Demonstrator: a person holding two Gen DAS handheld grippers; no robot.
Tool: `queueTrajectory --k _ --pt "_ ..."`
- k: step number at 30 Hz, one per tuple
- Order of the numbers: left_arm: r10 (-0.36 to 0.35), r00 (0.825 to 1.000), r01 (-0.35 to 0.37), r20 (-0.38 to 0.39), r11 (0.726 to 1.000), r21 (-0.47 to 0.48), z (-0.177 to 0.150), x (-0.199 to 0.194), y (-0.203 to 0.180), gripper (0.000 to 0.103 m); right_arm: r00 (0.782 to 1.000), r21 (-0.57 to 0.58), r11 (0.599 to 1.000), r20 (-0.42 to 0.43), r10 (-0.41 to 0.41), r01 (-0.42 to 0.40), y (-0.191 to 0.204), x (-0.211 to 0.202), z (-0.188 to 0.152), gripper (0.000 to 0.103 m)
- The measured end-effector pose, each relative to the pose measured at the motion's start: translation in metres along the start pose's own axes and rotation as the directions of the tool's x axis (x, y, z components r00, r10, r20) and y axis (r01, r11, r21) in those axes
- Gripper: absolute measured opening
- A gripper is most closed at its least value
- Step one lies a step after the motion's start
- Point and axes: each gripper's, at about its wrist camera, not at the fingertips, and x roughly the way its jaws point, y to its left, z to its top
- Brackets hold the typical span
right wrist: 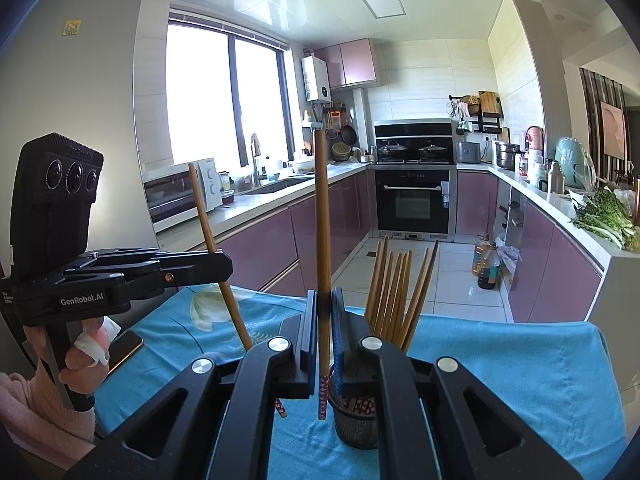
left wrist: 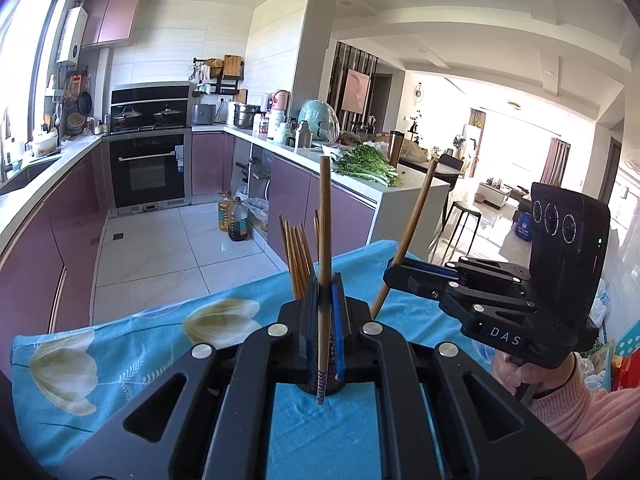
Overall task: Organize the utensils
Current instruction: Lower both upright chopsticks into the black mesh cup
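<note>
1. Standing by the table with the blue flowered cloth (right wrist: pixel 520 360), I see both grippers up over it, each clamped on a single wooden chopstick.
2. Left gripper (left wrist: pixel 326 292) has its jaws pinched nearly together on an upright chopstick (left wrist: pixel 325 216), patterned tip pointing down, hanging just above the cloth.
3. Right gripper (right wrist: pixel 323 312) does the same: jaws squeezed onto its own chopstick (right wrist: pixel 321 208), held upright, with the decorated tip down beside the rim of the holder.
4. A black mesh holder (right wrist: pixel 354 420) sits on the cloth directly under the right gripper, with a bunch of chopsticks (right wrist: pixel 394 292) already standing in it and fanning out a bit.
5. From the left camera the holder is mostly hidden behind the jaws, so I can't really tell how close that chopstick is to it.
6. A phone (right wrist: pixel 124 346) lies on the cloth near the person's left hand (right wrist: pixel 86 364).
7. Behind all this is the kitchen: oven (right wrist: pixel 414 200), a few oil bottles (right wrist: pixel 486 264) on the floor, and leafy greens (left wrist: pixel 366 164) on the counter.
</note>
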Motion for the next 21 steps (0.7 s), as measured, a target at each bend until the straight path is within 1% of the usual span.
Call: queueTrajectory --k 10,21 --pt "-0.009 0.999 0.009 0.035 1.000 0.014 0.018 0.001 -0.007 0.007 1.000 -0.001 1.000 0.024 -0.009 0.009 -0.001 0.001 0.007 0.006" --pt "-0.024 0.998 0.023 0.060 1.000 0.019 0.027 0.010 -0.010 0.007 0.999 -0.006 1.000 0.038 -0.025 0.025 -0.005 0.003 0.012 0.006"
